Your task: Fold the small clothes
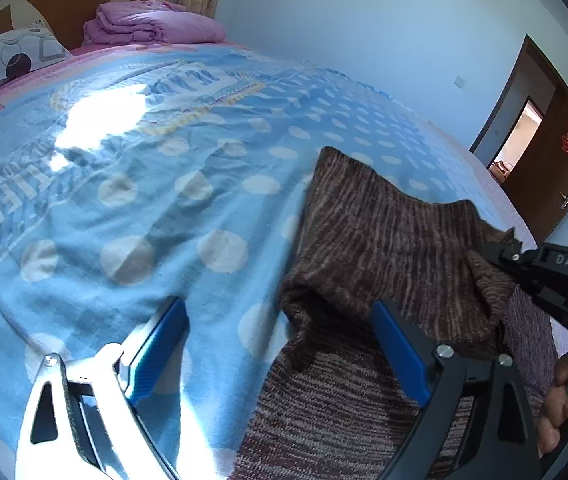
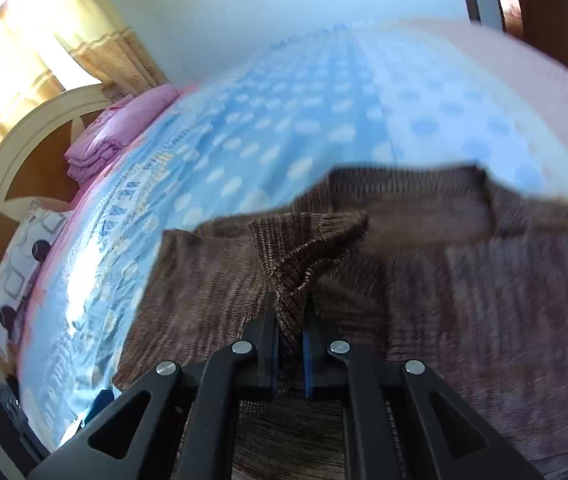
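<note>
Closest in, the right gripper (image 2: 291,320) is pinched tight on a bunched fold of the brown knit garment (image 2: 211,272), so that bit of cloth stands up in a little peak while the rest sags onto the bed. Looks to me like it's lifting an edge to carry it over for a fold, and the right wrist view is blurry, so probably mid-swing. The left gripper (image 1: 279,344) has its blue fingers (image 1: 400,352) spread wide, holding nothing; one finger hangs over the sweater, the other over the blue polka-dot blanket (image 1: 131,208), right at the garment's edge. My guess is it's lining up to grab or pin that side. Further back, near the head of the bed, sit a folded pink quilt (image 1: 151,26) and a patterned pillow (image 1: 7,56).
</note>
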`<state>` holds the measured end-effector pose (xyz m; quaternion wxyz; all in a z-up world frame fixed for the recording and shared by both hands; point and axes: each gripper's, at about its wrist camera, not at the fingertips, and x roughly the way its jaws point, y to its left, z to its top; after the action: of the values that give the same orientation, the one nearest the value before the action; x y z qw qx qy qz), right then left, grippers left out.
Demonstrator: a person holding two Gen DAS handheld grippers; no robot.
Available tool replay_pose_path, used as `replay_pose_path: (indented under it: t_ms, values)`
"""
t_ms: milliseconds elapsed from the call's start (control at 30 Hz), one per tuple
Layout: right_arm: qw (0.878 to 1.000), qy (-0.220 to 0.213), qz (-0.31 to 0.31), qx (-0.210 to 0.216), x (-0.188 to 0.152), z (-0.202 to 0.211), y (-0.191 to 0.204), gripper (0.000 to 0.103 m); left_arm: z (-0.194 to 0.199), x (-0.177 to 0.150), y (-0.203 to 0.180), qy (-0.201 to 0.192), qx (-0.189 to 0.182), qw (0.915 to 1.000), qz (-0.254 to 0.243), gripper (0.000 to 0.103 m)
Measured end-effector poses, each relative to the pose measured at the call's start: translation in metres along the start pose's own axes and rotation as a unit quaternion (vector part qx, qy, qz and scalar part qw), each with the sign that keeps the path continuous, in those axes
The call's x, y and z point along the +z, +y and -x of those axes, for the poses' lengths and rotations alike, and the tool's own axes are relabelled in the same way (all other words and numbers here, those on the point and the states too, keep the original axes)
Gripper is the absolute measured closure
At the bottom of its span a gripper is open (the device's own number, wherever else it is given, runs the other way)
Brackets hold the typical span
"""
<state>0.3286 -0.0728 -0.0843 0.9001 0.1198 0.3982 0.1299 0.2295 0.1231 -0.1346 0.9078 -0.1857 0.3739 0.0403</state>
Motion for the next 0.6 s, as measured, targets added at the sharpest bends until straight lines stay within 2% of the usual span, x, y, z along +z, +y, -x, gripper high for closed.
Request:
replay_pose_path:
  t_ms: [67, 167, 200, 267, 300, 367, 433, 500, 600]
  values:
    - [1.000, -0.012, 0.021, -0.005, 0.001, 0.015, -0.001, 0.095, -0.001, 0.000, 0.000, 0.001, 0.001, 1.0000, 0.000, 0.007]
    - [0.999, 0.002, 0.032, -0.011, -0.002, 0.016, -0.016, 0.093, -0.002, 0.000, -0.001, 0.001, 0.004, 1.0000, -0.003, 0.006]
    - [0.999, 0.014, 0.030, -0.018, -0.003, 0.010, -0.021, 0.091, -0.003, 0.001, -0.001, 0.002, 0.004, 1.0000, -0.004, 0.006]
    - [0.998, 0.047, 0.013, -0.045, -0.011, -0.005, -0.044, 0.079, -0.003, 0.001, -0.001, 0.002, 0.004, 1.0000, -0.004, 0.006]
    - [0.997, 0.050, -0.005, -0.056, -0.015, -0.006, -0.056, 0.077, -0.003, 0.001, 0.000, 0.002, 0.004, 1.0000, -0.004, 0.006]
    - [0.997, 0.019, -0.053, -0.045, -0.021, 0.008, -0.078, 0.077, -0.003, 0.001, -0.001, 0.002, 0.005, 1.0000, -0.004, 0.006]
    - [0.991, -0.019, -0.093, -0.096, -0.028, 0.031, -0.094, 0.077, -0.003, 0.001, -0.001, 0.002, 0.006, 1.0000, -0.006, 0.006]
    - [0.988, -0.049, -0.104, -0.106, -0.036, 0.053, -0.096, 0.077, -0.003, 0.001, 0.000, 0.002, 0.006, 1.0000, -0.006, 0.006]
    - [0.990, -0.067, -0.087, -0.090, -0.041, 0.068, -0.078, 0.077, -0.003, 0.001, 0.000, 0.002, 0.002, 1.0000, -0.003, 0.005]
